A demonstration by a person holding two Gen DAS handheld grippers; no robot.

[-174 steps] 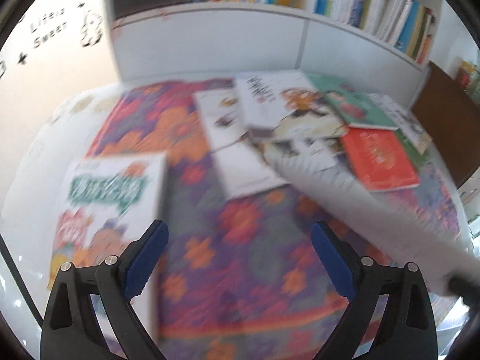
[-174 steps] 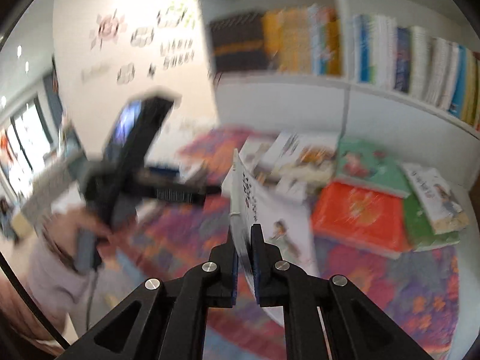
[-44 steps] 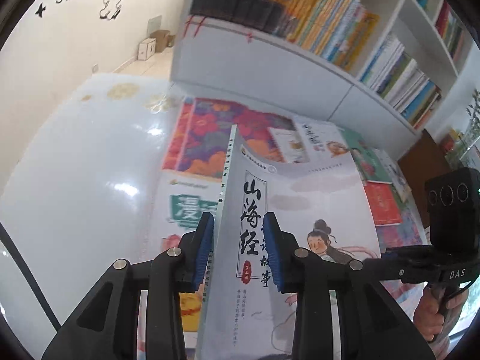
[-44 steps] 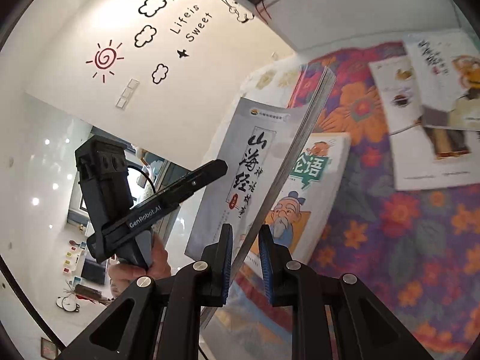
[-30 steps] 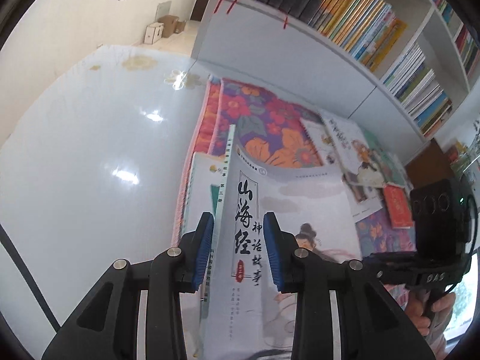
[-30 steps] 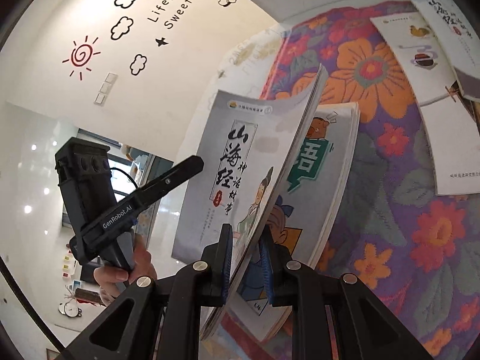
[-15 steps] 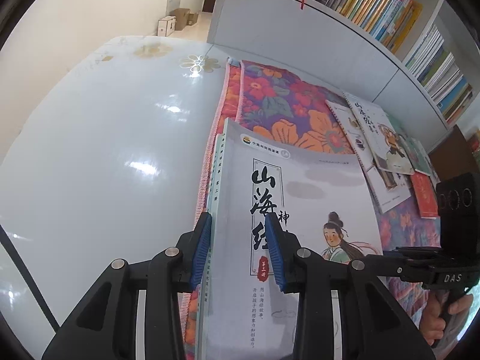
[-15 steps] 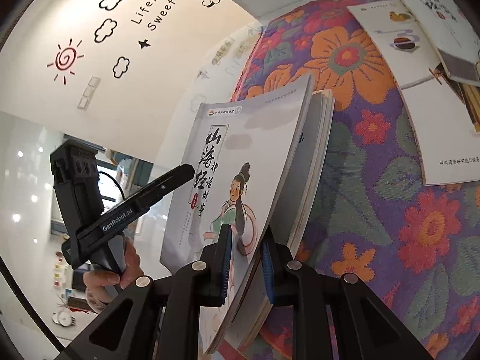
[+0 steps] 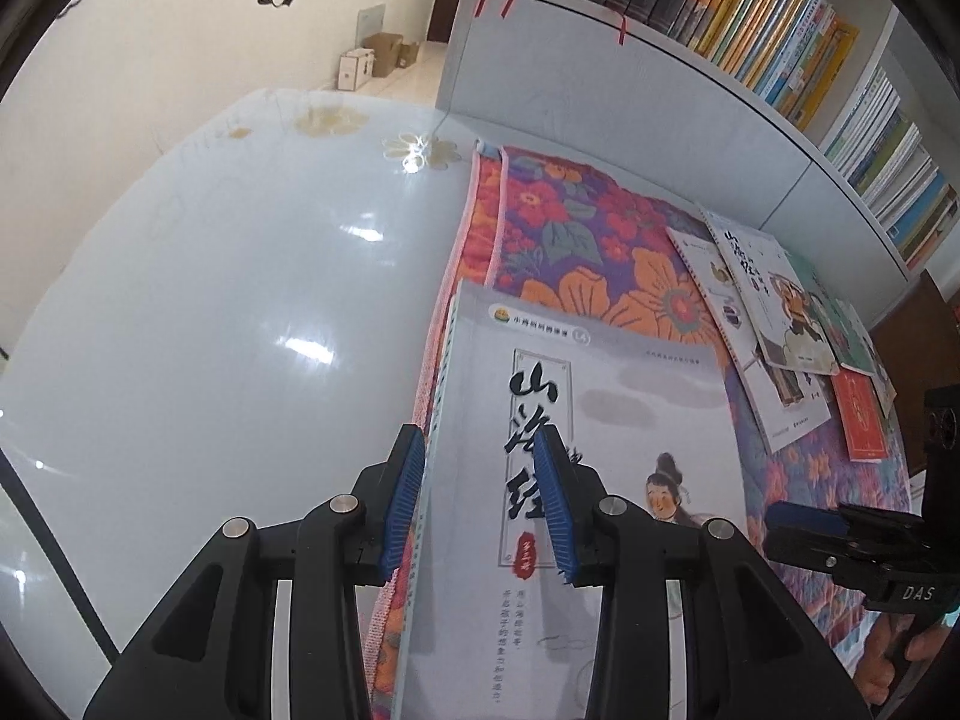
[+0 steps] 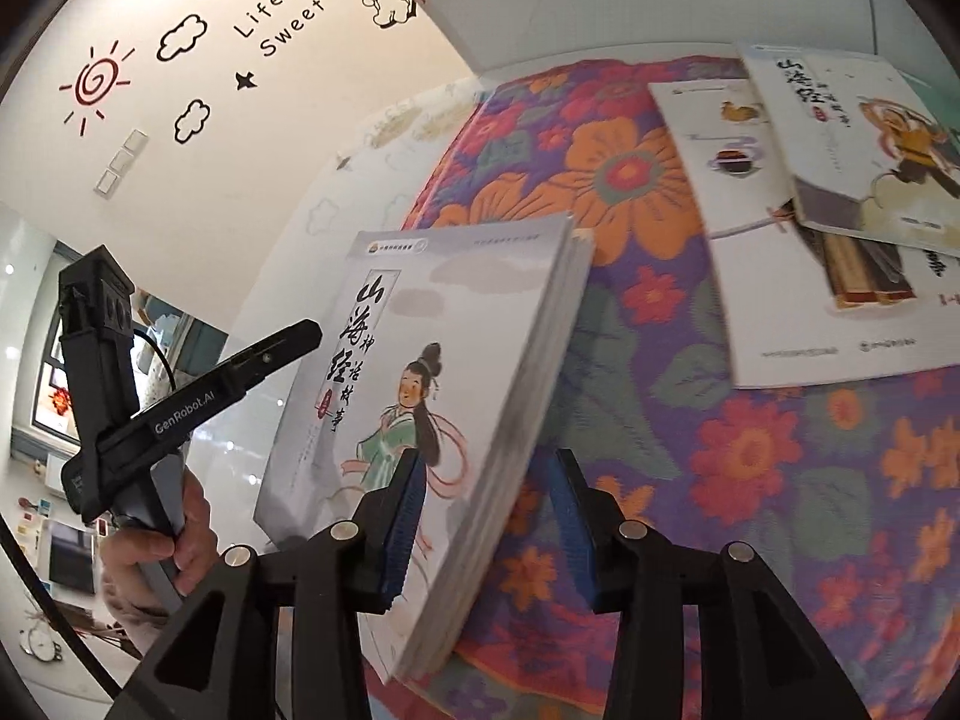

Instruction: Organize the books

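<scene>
Since half a second earlier, the grey storybook [image 9: 600, 420] had been lowered flat onto the book beneath it, at the left edge of the floral cloth [image 10: 750, 450] on the white table [image 9: 210, 330]. The jaws of the right gripper [image 10: 489, 525] had just been opening and were seen apart, the book's page edge between them but its right pad clear of it. The left gripper [image 9: 477, 507] had also been easing open; its narrow jaws were set astride the book's spine, and whether the pads still pressed could not be told. Other picture books [image 10: 840, 180] were left scattered farther along the cloth, below the bookshelf [image 9: 750, 18].
</scene>
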